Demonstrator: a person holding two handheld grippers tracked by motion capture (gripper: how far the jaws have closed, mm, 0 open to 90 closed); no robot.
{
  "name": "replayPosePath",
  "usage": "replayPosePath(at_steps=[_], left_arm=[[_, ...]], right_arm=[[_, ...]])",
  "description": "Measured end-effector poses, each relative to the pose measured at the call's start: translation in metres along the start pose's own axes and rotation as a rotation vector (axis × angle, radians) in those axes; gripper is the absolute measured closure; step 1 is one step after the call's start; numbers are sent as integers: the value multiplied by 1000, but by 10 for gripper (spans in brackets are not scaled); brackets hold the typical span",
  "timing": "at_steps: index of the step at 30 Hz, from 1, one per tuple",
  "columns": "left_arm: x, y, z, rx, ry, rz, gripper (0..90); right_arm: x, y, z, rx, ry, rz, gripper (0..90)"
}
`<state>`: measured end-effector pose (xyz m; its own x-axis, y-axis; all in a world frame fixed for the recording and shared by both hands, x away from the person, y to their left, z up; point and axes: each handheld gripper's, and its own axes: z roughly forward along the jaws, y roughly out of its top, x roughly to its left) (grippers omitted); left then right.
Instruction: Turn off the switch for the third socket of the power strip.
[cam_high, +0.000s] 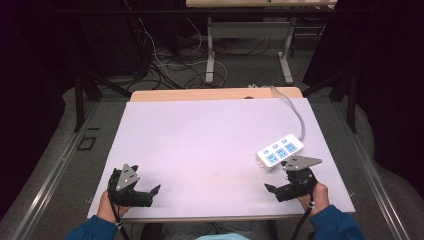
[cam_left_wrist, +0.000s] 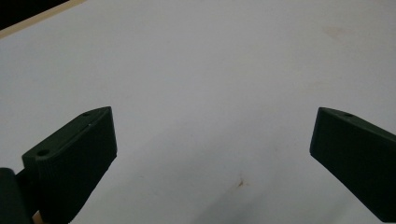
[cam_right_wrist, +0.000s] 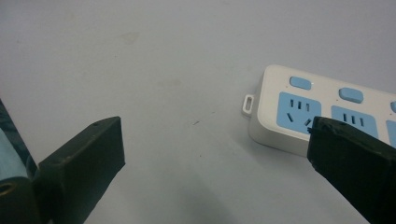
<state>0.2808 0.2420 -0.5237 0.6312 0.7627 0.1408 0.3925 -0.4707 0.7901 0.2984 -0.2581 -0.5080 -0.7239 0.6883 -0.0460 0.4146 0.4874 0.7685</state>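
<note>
A white power strip (cam_high: 280, 151) with blue sockets and blue buttons lies on the right side of the white table (cam_high: 210, 140), its grey cable (cam_high: 295, 112) running to the far edge. My right gripper (cam_high: 272, 190) rests near the front right edge, just in front of the strip, and stands open with nothing between its jaws. In the right gripper view the power strip (cam_right_wrist: 322, 112) lies just beyond the right jaw, which covers part of it. My left gripper (cam_high: 155, 192) sits at the front left, open and holding nothing, over bare table (cam_left_wrist: 210, 93).
The table's wooden far edge (cam_high: 215, 94) shows beyond the white cover. Behind it are the floor with tangled cables (cam_high: 170, 65) and the legs of another table (cam_high: 210, 55). Dark frame bars (cam_high: 80, 100) stand left and right.
</note>
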Motion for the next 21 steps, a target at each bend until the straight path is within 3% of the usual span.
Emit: replayPosePath(at_steps=[21], left_arm=[[0, 0, 0, 7, 5, 0, 3]], right_arm=[[-25, 20, 11, -2, -38, 33, 17]])
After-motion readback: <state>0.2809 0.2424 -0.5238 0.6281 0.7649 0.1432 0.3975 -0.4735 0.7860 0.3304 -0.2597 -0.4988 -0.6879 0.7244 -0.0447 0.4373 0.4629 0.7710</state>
